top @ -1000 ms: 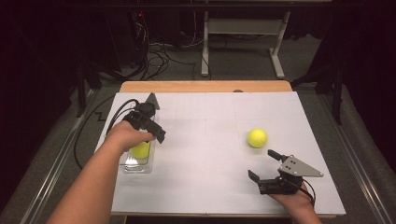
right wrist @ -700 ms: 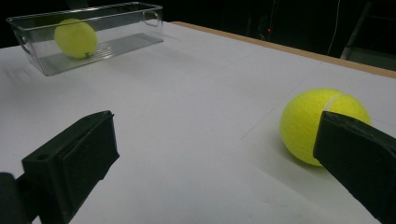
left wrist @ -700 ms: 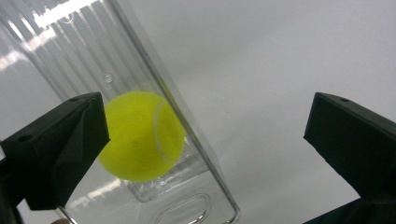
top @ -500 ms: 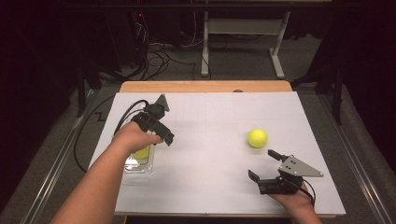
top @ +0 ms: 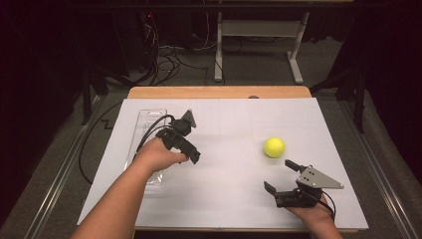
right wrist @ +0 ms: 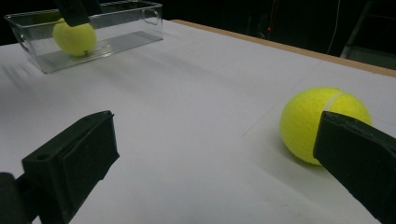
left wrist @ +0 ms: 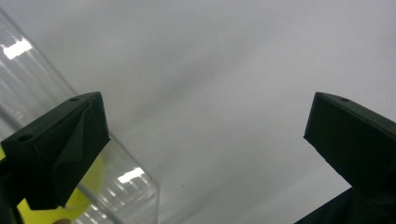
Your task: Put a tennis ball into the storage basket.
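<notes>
A yellow tennis ball (top: 274,147) lies on the white table right of centre. Just in front of it my right gripper (top: 278,175) stands open, and the ball (right wrist: 322,123) shows beside its right jaw, apart from it. A second yellow ball (right wrist: 74,37) rests in the clear plastic box (top: 143,124) at the table's left. My left gripper (top: 191,141) hovers open and empty just right of that box, whose wall (left wrist: 116,182) and a bit of yellow show at the lower left of the left gripper view. In the high view the person's hand covers the boxed ball.
The white sheet (top: 229,124) covers most of the wooden table (top: 219,92). A black cable (top: 149,127) trails from the left gripper across the box. Beyond the table's far edge are floor cables and a white desk frame (top: 259,45).
My left gripper has risen from over the box and moved right, towards the table's middle, with the ball left in the box. The right gripper and the loose ball have not moved.
</notes>
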Available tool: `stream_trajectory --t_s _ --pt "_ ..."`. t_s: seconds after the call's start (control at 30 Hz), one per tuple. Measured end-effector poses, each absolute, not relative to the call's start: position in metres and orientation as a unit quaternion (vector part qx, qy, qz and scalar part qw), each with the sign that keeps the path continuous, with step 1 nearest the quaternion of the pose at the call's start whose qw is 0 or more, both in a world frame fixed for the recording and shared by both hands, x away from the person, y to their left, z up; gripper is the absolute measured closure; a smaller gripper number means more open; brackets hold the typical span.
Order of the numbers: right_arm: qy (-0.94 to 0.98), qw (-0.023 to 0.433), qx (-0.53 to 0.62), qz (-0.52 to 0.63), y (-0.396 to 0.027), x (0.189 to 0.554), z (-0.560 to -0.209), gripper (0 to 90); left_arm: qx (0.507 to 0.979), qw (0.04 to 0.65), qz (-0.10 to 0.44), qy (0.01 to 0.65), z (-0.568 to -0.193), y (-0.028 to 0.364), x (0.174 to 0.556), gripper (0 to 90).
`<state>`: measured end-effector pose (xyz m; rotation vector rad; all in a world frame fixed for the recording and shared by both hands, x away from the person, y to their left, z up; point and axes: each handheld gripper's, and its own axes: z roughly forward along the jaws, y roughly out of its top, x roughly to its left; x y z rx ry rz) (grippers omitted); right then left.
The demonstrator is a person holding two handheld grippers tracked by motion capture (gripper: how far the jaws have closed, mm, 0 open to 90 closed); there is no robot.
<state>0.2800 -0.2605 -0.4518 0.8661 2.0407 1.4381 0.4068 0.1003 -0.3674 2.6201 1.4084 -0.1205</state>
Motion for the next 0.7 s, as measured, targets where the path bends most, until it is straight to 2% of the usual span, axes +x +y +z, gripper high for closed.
stream_trajectory --t_s 0.7 --pt "0.747 0.253 0.321 0.524 -0.260 0.280 -0.450 0.2 0.905 0.101 -0.038 0.411 -0.391 0.062 0.360 1.2"
